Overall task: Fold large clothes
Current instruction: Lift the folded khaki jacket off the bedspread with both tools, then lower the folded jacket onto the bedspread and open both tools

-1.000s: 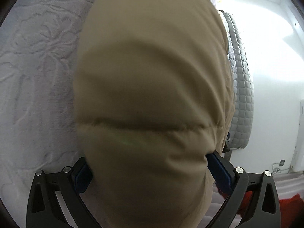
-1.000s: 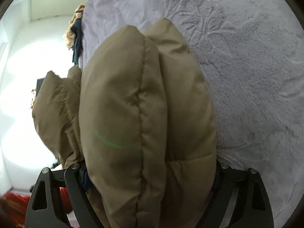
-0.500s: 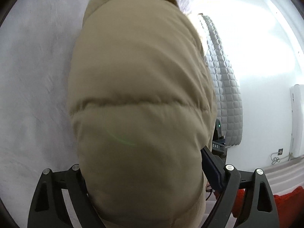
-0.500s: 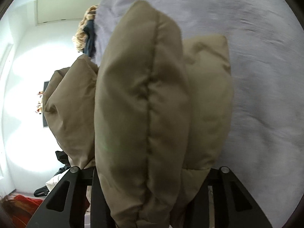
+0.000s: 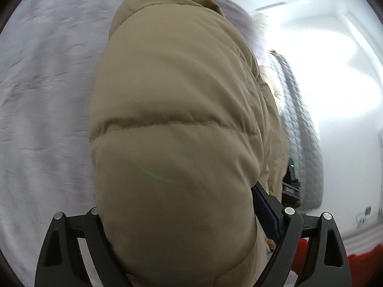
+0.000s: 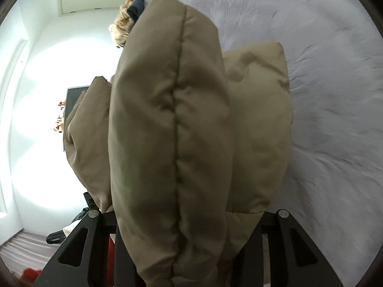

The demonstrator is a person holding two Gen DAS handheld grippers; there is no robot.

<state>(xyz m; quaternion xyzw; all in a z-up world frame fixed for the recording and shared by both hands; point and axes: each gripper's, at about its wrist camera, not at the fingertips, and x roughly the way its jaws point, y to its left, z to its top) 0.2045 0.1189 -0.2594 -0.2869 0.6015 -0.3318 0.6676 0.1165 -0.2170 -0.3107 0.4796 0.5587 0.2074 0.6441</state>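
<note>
A tan puffer jacket [image 5: 177, 124] fills the middle of both wrist views, held up over the pale grey embossed bed cover [image 5: 43, 100]. My left gripper [image 5: 191, 217] is shut on a padded part of the jacket, which bulges over and hides the fingertips. My right gripper [image 6: 189, 222] is shut on another thick fold of the same jacket [image 6: 172, 129], with more tan fabric hanging to its left and right. The pads are hidden by the fabric in both views.
The bed cover [image 6: 323, 76] spreads under the jacket. A quilted grey mattress edge [image 5: 304, 129] and white wall lie to the right in the left wrist view. A fur-trimmed dark garment [image 6: 129, 16] lies at the bed's far edge. Red cloth [image 5: 359, 260] lies on the floor.
Both grippers have lifted and swung with the jacket; the bed cover now blurs past. More of the room and wall shows beside the jacket in both views.
</note>
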